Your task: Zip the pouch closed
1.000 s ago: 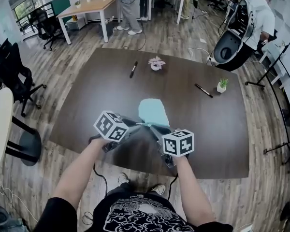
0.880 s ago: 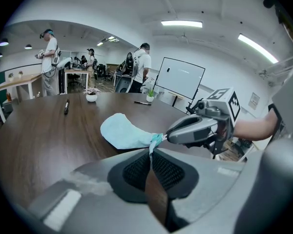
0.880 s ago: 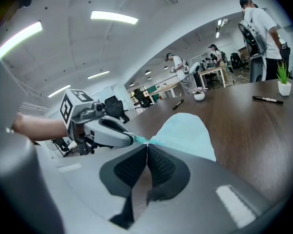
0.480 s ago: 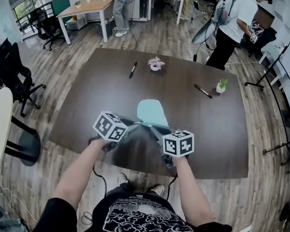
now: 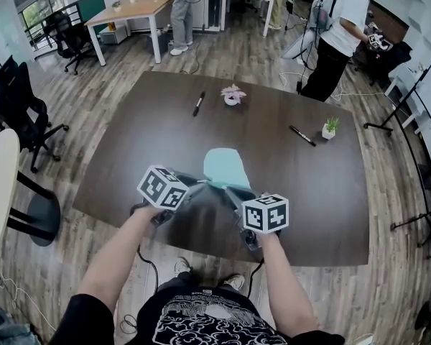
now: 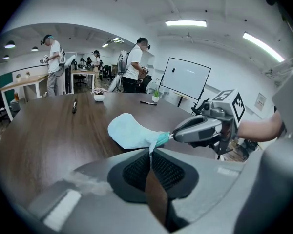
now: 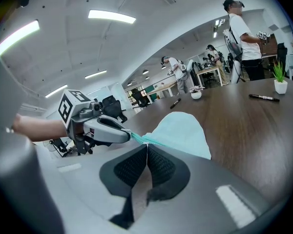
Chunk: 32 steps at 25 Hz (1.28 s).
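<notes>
The light-blue pouch (image 5: 226,167) lies flat on the dark wooden table (image 5: 129,142), toward its 6 o'clock edge, just ahead of the person. Its near end, where the teal zip strip (image 6: 163,137) runs, is lifted slightly between the two tools.

The left tongs (image 5: 203,183) reach in from 8 o'clock, closed tight. In the left gripper view the pads press together with a thin bit of pouch fabric caught at their tip. The right tongs (image 5: 228,188) reach in from 4 o'clock, likewise fully closed, nipping the teal zip end from the opposite side. The two tips sit just beside each other. Which one has the pull tab cannot be made out.

The left cube (image 5: 163,187) and right cube (image 5: 266,213) bear black-and-white square code markers.

Well apart from the pouch, a black marker pen (image 5: 198,103) lies at 11 o'clock and a pink flower ornament (image 5: 232,94) stands at 12. A second pen (image 5: 302,135) and a small potted plant (image 5: 331,127) sit near each other at 2 o'clock.

The person's black shirt (image 5: 208,318) carries a white swirling graphic, too small to read.
</notes>
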Motion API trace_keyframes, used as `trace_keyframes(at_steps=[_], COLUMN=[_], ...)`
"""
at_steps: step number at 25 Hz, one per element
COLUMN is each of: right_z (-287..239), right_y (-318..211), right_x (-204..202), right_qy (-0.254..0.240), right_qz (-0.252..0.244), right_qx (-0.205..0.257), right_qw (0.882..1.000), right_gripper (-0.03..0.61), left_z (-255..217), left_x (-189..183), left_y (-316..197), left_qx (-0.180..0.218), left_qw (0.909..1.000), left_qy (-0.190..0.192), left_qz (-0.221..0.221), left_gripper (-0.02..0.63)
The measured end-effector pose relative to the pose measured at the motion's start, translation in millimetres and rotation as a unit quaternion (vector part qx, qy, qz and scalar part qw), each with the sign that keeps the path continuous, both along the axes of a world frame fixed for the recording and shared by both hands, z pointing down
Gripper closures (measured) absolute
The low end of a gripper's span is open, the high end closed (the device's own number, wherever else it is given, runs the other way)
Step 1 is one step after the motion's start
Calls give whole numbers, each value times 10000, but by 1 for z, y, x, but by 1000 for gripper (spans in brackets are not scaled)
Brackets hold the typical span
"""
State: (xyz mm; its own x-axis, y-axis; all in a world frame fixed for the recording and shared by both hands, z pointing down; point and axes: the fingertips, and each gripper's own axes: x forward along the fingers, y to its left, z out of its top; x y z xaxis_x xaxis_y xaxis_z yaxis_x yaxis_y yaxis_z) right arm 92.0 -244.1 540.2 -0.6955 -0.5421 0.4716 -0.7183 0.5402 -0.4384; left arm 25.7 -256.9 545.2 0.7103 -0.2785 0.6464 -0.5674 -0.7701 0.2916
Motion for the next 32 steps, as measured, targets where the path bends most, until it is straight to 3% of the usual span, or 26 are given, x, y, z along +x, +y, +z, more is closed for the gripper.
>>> trace_keyframes(at_steps=[32], right_z=[4], right_y=[-3], right_x=[-1], right_qy=[73], right_qz=[94], right_qx=[-55], right_qw=[9999], right_gripper=[572], left_z=[8], left_x=[-38], left_y=[-14], left_qx=[49], left_qw=[9970], left_qy=[-166], left_qz=[-753], left_gripper=[592])
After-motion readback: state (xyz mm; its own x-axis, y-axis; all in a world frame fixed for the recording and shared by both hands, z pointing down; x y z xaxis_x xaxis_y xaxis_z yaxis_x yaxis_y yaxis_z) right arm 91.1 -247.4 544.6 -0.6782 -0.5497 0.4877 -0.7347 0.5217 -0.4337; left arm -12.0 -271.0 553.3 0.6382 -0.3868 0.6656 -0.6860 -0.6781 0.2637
